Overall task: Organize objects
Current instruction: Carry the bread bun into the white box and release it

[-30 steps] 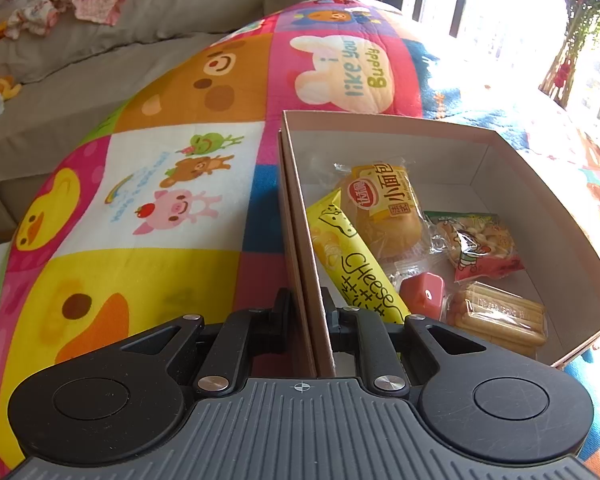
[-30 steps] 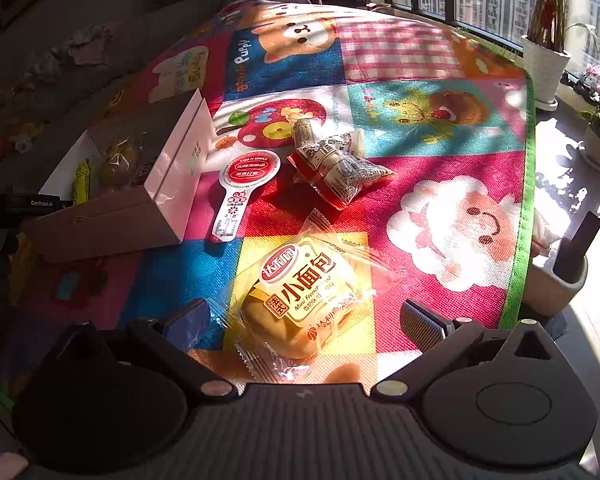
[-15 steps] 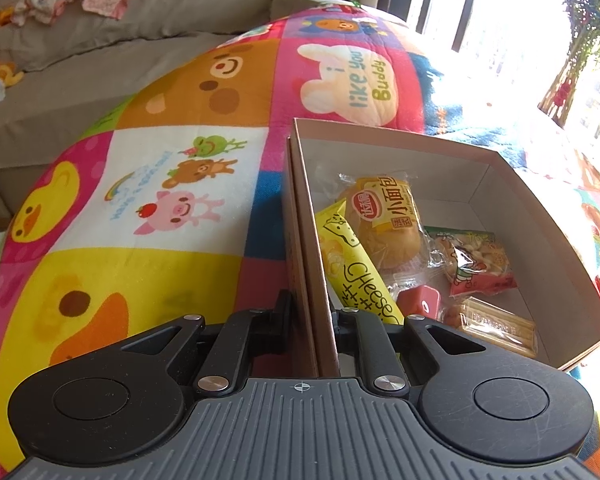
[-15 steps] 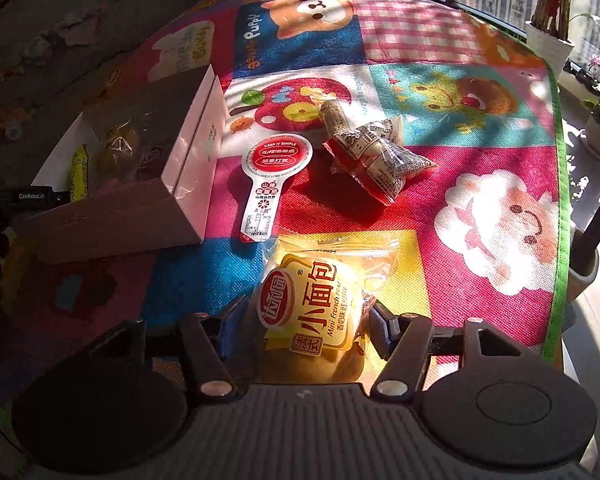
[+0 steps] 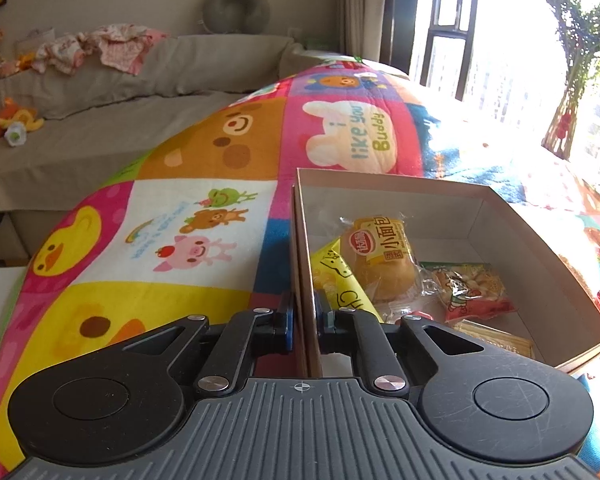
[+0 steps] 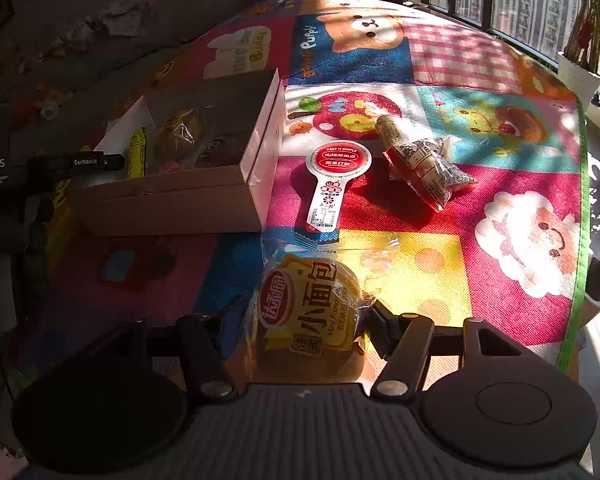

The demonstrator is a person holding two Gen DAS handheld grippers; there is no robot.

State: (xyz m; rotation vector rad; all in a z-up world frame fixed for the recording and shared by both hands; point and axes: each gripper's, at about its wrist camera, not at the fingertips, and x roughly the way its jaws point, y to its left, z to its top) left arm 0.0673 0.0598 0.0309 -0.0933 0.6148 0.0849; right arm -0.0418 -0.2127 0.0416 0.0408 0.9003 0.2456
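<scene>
Now that its jaws have closed from wide apart, the right gripper (image 6: 300, 330) clamps the wrapped bread (image 6: 308, 312) at lower centre, ready for carrying to the box (image 6: 180, 200) at left, whose near wall the left gripper (image 5: 305, 320) pinches steady.
</scene>
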